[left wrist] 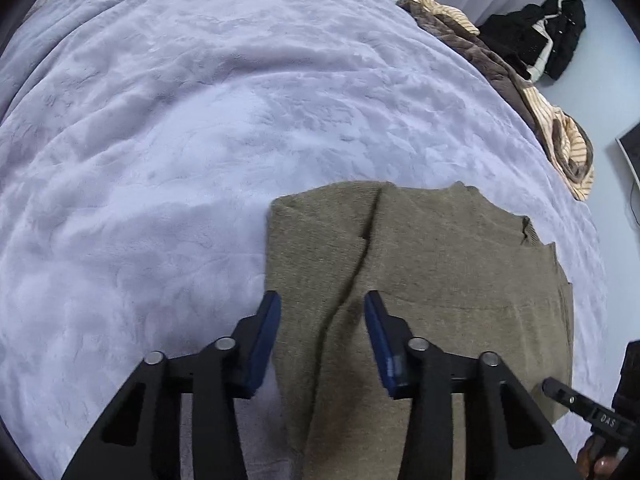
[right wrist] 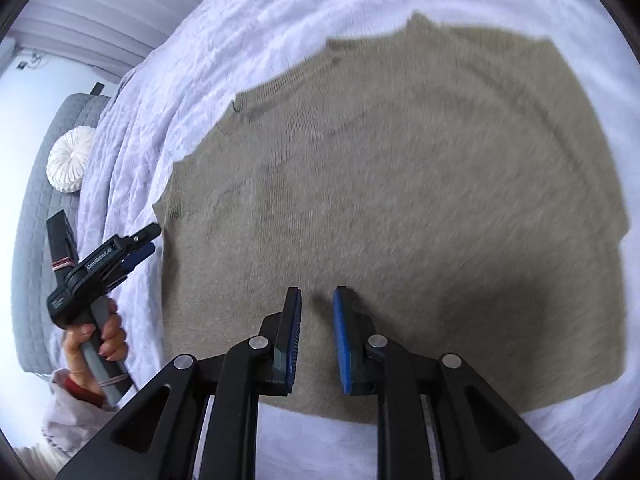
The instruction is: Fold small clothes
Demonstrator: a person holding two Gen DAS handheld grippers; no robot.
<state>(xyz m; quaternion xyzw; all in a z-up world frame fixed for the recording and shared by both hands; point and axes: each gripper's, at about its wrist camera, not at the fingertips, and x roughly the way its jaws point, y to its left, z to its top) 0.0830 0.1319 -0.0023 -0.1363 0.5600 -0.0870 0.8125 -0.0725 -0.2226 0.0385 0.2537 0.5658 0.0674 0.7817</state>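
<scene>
Hovering over the near left part of the olive knit garment [left wrist: 440, 280] with the left gripper [left wrist: 323, 298]; jaws spread, nothing pinched, only fabric below the gap; lined up along a soft ridge [left wrist: 372, 232] in the knit that runs straight away from the fingertips toward the far edge. Spread flat on the lavender blanket [left wrist: 160, 140], long axis near to far in both wrist views, notched neckline end farthest off.

Poised above the near hem with the right gripper [right wrist: 317, 291]; pads close together yet not touching, a narrow slot between them, no cloth caught. Seen from there as well: the left gripper [right wrist: 140, 240], carried in a hand [right wrist: 96, 340], tips just at the garment's [right wrist: 400, 180] left border.

Judging from this: each gripper already over its own near corner, left nearer the ridge and side edge, right nearer the middle of the hem; probably calling for a short drop straight down onto the hem, then a carry away toward the neckline end; risking a skewed fold if only the ridge's top layer gets caught.

Well clear at the far right: a striped and brown heap [left wrist: 500, 68].
</scene>
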